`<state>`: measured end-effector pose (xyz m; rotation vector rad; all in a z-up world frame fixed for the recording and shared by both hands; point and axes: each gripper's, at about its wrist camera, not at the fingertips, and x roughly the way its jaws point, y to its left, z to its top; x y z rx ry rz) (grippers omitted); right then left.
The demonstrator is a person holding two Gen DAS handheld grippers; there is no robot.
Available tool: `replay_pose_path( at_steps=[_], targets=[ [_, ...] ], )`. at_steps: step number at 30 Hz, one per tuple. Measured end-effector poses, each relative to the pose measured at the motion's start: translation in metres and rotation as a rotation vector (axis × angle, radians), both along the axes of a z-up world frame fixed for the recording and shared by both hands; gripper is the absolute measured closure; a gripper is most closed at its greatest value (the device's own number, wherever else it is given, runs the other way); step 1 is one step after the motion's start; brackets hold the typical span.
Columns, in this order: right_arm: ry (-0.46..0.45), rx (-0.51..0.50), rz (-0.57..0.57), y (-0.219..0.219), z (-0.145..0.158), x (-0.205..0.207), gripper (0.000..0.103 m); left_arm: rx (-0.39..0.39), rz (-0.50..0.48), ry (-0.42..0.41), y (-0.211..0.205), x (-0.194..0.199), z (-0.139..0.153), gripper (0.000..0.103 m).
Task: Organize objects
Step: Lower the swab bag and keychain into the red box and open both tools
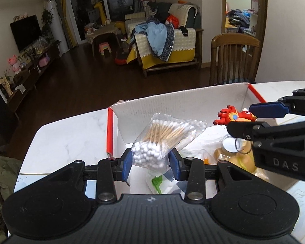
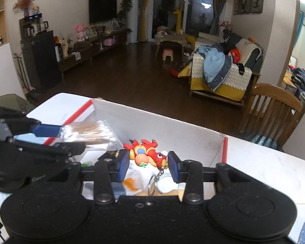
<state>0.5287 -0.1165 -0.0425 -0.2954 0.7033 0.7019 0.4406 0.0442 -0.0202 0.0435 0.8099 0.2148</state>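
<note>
Clear bag of cotton swabs [image 1: 162, 138] clamped between left gripper [image 1: 150, 162] pads, red keychain figure [image 2: 147, 155] pinched in right gripper [image 2: 148, 165] jaws, both held above white cardboard box [image 1: 172, 105] on marble table [image 1: 67, 136].

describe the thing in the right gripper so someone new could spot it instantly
Find the white box with red edges on the marble table. Above its right half, the right gripper pinches a small toy: a red cartoon figure with an orange belly, and a metal key ring dangling below. Its neighbour, in the left gripper, is a clear bag of cotton swabs; nothing else held is red.
</note>
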Motion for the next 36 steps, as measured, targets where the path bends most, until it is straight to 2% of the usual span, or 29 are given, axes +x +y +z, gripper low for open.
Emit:
replay_pose_path(
  at_steps=[7,16,21,24,29,31,33,35,36],
  targets=[
    [0.076,-0.069,-0.034,0.017,-0.025,0.025,0.063,0.016,0.003,0.053,-0.003,0.022,-0.018,0.065],
    [0.148,-0.144,-0.039,0.025,-0.055,0.029,0.063,0.021,-0.002,0.132,0.0,0.04,-0.039,0.065],
    [0.159,-0.161,-0.037,0.027,-0.054,0.029,0.062,0.001,0.007,0.157,0.001,0.046,-0.044,0.064],
    [0.171,-0.168,-0.035,0.027,-0.055,0.031,0.061,0.015,-0.006,0.19,0.0,0.05,-0.047,0.064],
    [0.188,-0.186,0.002,0.026,-0.055,0.029,0.053,0.019,-0.02,0.225,0.0,0.053,-0.046,0.064],
    [0.167,-0.193,0.007,0.025,-0.053,0.025,0.046,0.021,-0.029,0.229,-0.001,0.052,-0.045,0.061],
    [0.156,-0.196,0.009,0.024,-0.052,0.023,0.045,0.029,-0.029,0.227,-0.001,0.05,-0.042,0.056],
    [0.152,-0.186,0.007,0.021,-0.05,0.028,0.045,0.028,-0.02,0.217,0.0,0.049,-0.041,0.044],
    [0.151,-0.18,0.004,0.019,-0.048,0.03,0.045,0.02,-0.017,0.21,0.001,0.047,-0.039,0.042]
  ],
)
